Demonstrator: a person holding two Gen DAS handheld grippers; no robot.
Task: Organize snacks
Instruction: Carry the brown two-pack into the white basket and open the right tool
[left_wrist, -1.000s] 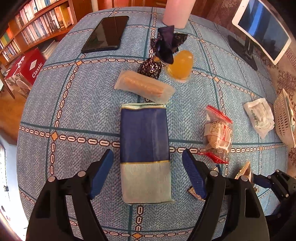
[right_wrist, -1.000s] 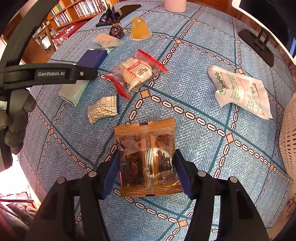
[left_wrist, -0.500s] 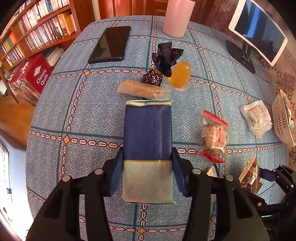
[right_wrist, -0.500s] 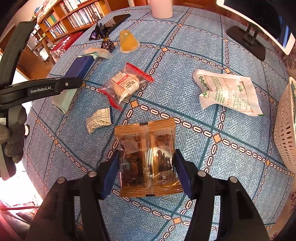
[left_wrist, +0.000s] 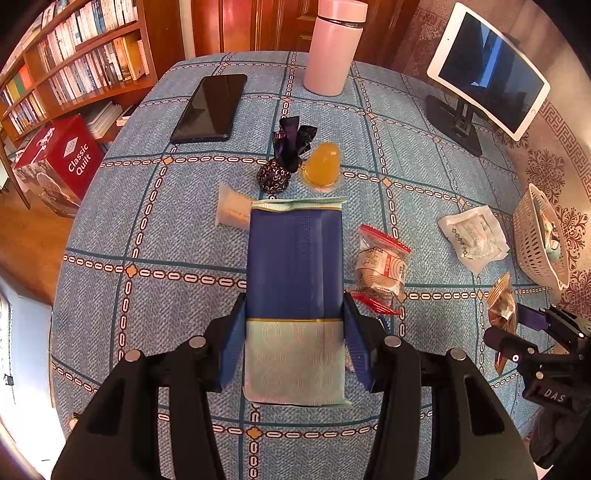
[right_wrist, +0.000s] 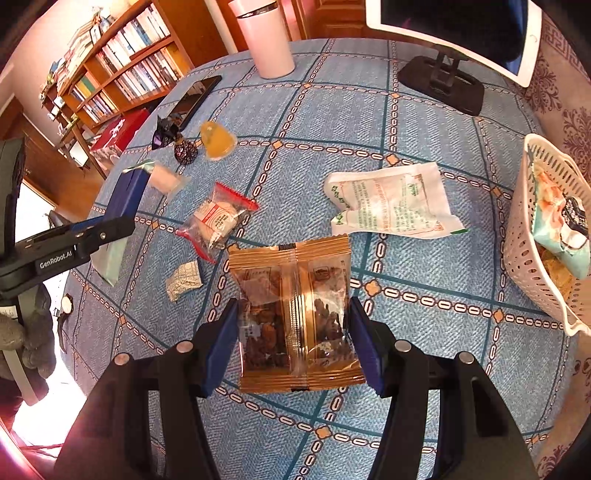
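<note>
My left gripper (left_wrist: 293, 339) is shut on a long blue and pale green snack pack (left_wrist: 295, 266), held above the blue checked tablecloth (left_wrist: 166, 240). My right gripper (right_wrist: 293, 341) is shut on a golden twin packet of dried fruit (right_wrist: 293, 310), also lifted off the cloth. The white perforated basket (right_wrist: 532, 266) stands at the right edge and holds a pale blue packet (right_wrist: 561, 225). Loose on the cloth lie a red-edged clear packet (left_wrist: 380, 266), a white and green wrapper (left_wrist: 472, 240), an orange jelly cup (left_wrist: 323, 164), a dark wrapped candy (left_wrist: 275, 177), a pale wafer pack (left_wrist: 232, 210) and a small crumpled wrapper (right_wrist: 183, 280).
A black phone (left_wrist: 208, 107), a pink bottle (left_wrist: 334, 44) and a tablet on a black stand (left_wrist: 487, 66) occupy the far side of the table. A bookshelf (left_wrist: 70, 62) and a red box (left_wrist: 55, 162) stand beyond the left edge.
My left gripper closed on the blue pack and lifted it off the cloth. My right gripper rose with the golden packet and moved toward the basket, which now shows more fully.
</note>
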